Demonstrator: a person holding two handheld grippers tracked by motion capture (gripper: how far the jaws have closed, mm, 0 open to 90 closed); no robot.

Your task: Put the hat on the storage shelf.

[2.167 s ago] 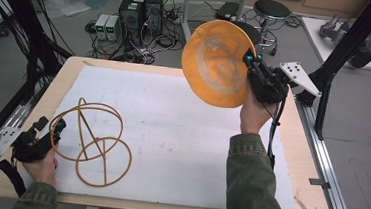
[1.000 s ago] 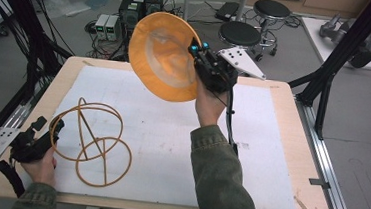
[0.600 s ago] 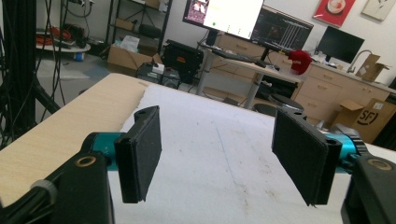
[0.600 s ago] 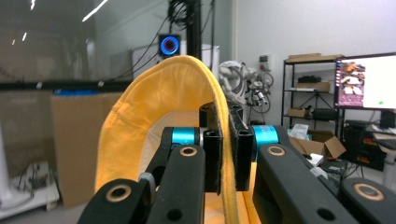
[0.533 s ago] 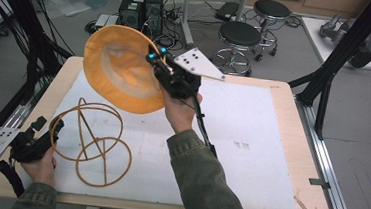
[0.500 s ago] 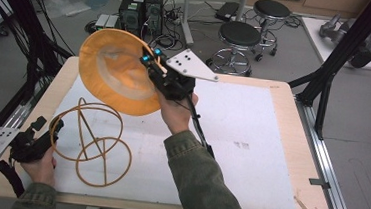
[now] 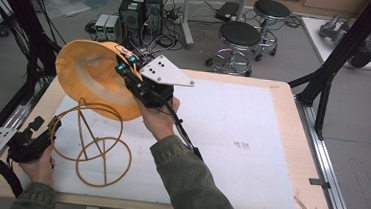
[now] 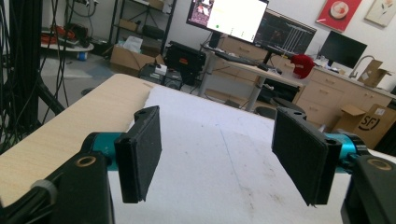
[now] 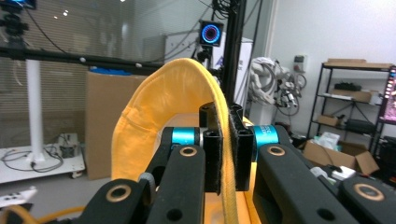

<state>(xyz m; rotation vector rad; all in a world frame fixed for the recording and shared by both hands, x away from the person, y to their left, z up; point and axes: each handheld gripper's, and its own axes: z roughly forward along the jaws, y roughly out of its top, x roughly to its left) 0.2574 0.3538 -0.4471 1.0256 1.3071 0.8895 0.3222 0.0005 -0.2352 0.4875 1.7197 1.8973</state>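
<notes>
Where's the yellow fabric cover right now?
In the high view the yellow fabric cover hangs at the table's left, clamped in the right hand-held gripper, just above the wire frame.

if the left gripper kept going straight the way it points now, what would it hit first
Probably nothing close: the left gripper has open jaws with bare white mat ahead. It looks along the table, so the way looks free, though depth is unclear.

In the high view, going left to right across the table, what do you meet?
Left gripper → wire frame → right gripper, clamping the rim of the yellow cloth hat → bare white mat → wooden table edge.
</notes>
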